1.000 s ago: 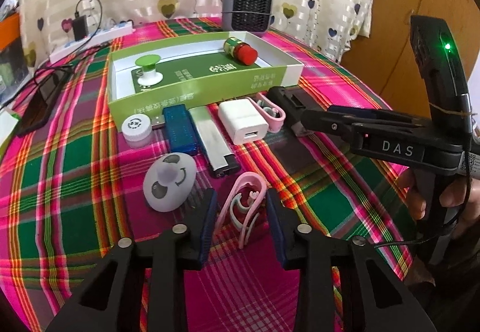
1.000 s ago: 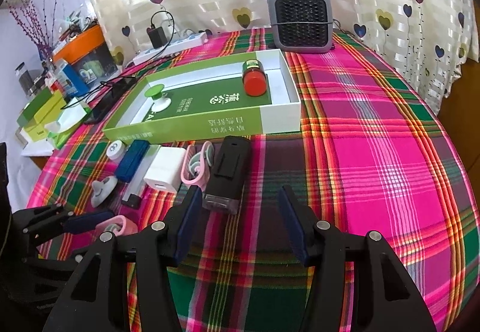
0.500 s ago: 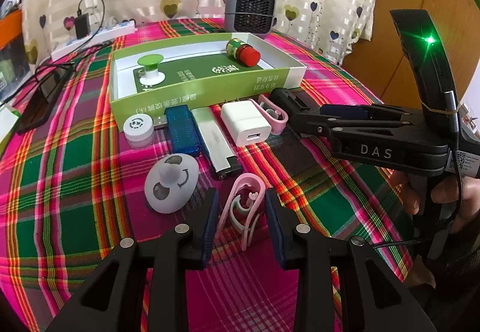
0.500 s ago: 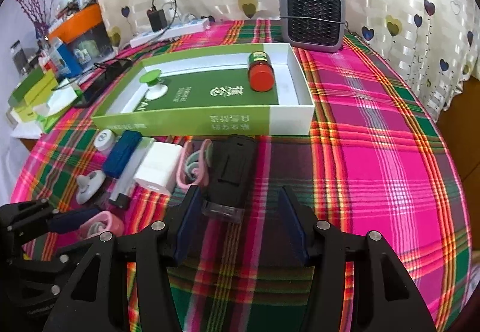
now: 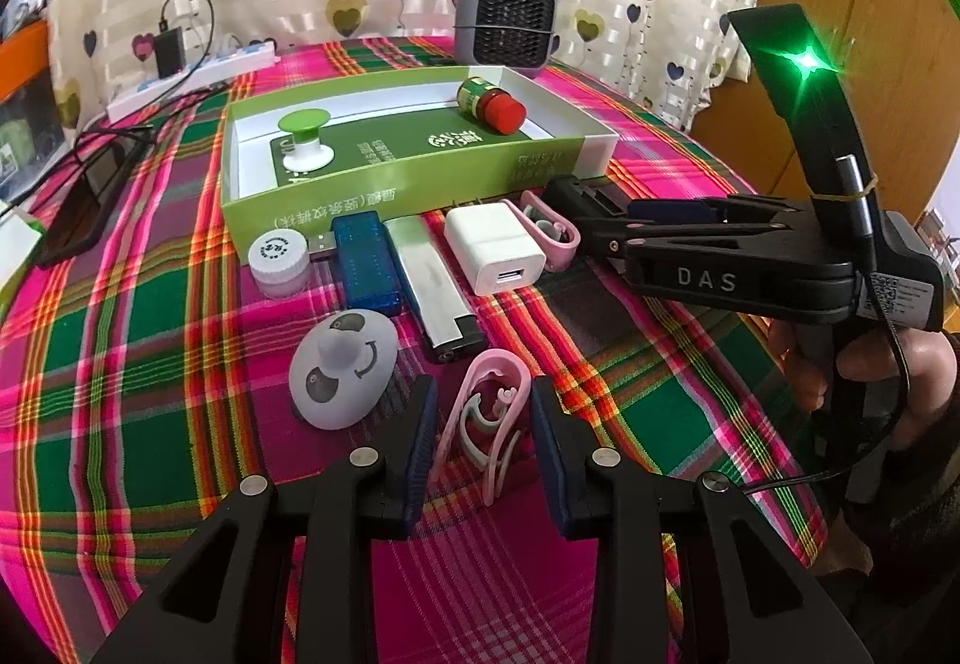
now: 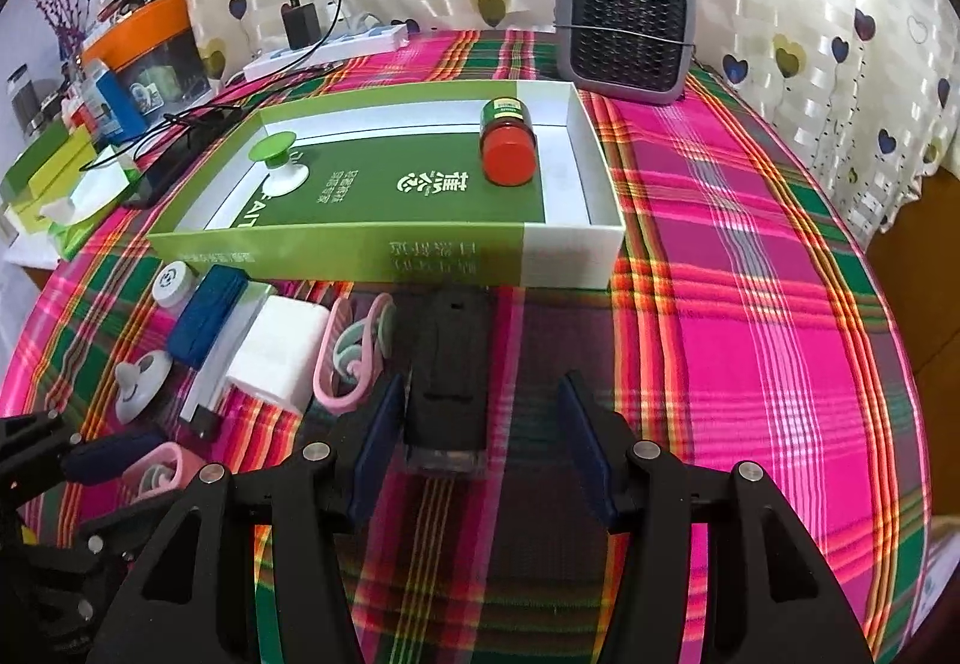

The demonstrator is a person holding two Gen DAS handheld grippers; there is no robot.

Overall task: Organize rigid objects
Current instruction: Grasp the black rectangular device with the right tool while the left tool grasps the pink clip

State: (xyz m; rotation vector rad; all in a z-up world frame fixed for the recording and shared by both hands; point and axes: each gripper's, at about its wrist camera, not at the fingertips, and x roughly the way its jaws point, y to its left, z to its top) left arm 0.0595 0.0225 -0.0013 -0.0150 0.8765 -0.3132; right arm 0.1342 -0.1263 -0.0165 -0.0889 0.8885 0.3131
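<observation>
My left gripper (image 5: 483, 424) sits low over the plaid cloth, its pads closed against both sides of a pink clip (image 5: 495, 361) that rests on the table. In the right wrist view my right gripper (image 6: 480, 388) is open and straddles a black rectangular device (image 6: 447, 364); its left pad is close to the device and its right pad stands well clear. Behind lies a green and white box (image 5: 414, 178) holding a red-capped bottle (image 5: 495, 105) and a green-topped knob (image 5: 303, 138).
In front of the box lie a white jar (image 5: 279, 262), blue USB stick (image 5: 366, 262), lighter (image 5: 435, 292), white charger (image 5: 495, 247), second pink clip (image 5: 555, 238) and round grey knob (image 5: 342, 364). A heater (image 6: 624, 33) and power strip (image 6: 336, 45) stand at the back.
The right gripper has moved forward and rolled level, so the black device now lies between its fingers instead of ahead of them. The left gripper and its clip stayed put.
</observation>
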